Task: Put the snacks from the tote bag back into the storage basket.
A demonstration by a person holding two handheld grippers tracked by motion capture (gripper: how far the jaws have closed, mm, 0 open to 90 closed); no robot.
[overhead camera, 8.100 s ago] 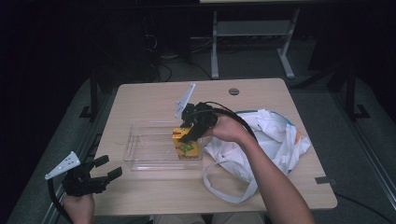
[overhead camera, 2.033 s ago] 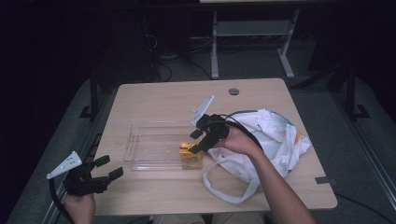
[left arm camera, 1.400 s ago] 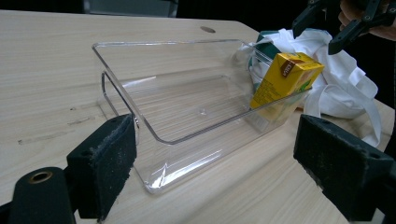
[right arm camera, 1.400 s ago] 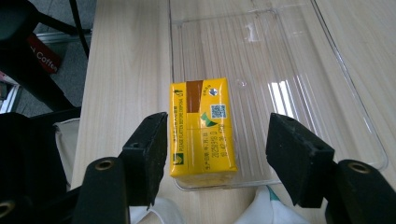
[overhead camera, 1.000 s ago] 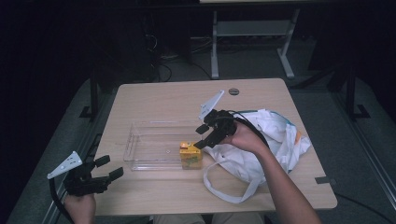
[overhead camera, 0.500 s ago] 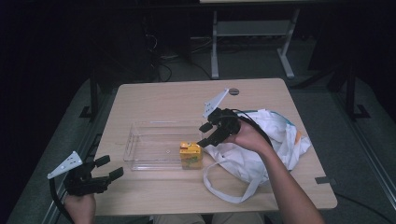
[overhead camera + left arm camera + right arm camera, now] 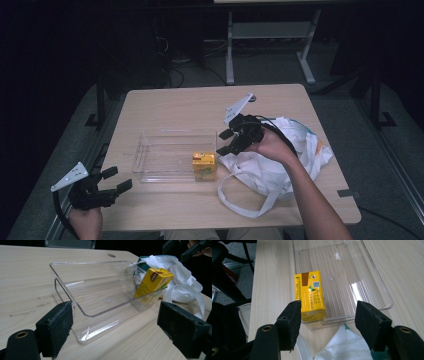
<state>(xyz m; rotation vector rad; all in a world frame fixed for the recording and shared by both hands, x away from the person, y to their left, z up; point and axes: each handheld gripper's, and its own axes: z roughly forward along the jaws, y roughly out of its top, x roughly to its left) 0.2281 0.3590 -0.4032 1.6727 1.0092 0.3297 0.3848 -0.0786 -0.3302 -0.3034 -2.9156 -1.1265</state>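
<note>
— Right gripper (image 7: 227,142) first, from the high view: where is it?

— Right of centre in the frame, over the table (image 7: 165,107) between the tray (image 7: 167,135) and the white bag (image 7: 280,160). Its jaws stand apart with nothing between them, and they have just been opening a little further. The carton (image 7: 204,166) stands upright in the tray's lower right corner, below and left of those jaws, clear of them.

— And the left gripper (image 7: 114,180)?

— Lower left of the same frame, at the table's near edge, held in a hand (image 7: 85,222). Jaws parted and empty, well apart from the tray.

— What does the left gripper view add?

— Both black pads (image 7: 56,327) rise from the bottom corners with a wide gap — only bare table and the tray (image 7: 82,312) lie past them. The carton (image 7: 152,282) sits at the tray's far end, right of centre, tilted in this view, against the clear wall. The bag (image 7: 185,287) lies just behind it at upper right, and the right gripper (image 7: 183,248) shows in the top right corner.

— Right gripper view?

— Its own pads (image 7: 290,322) frame the lower half, apart and gripping nothing. The carton (image 7: 310,296) is at centre left, standing in the near corner of the tray (image 7: 374,280), a little beyond the left pad and not touched by it. A fold of the bag (image 7: 342,347) pokes up at bottom centre, just outside the tray wall.
</note>
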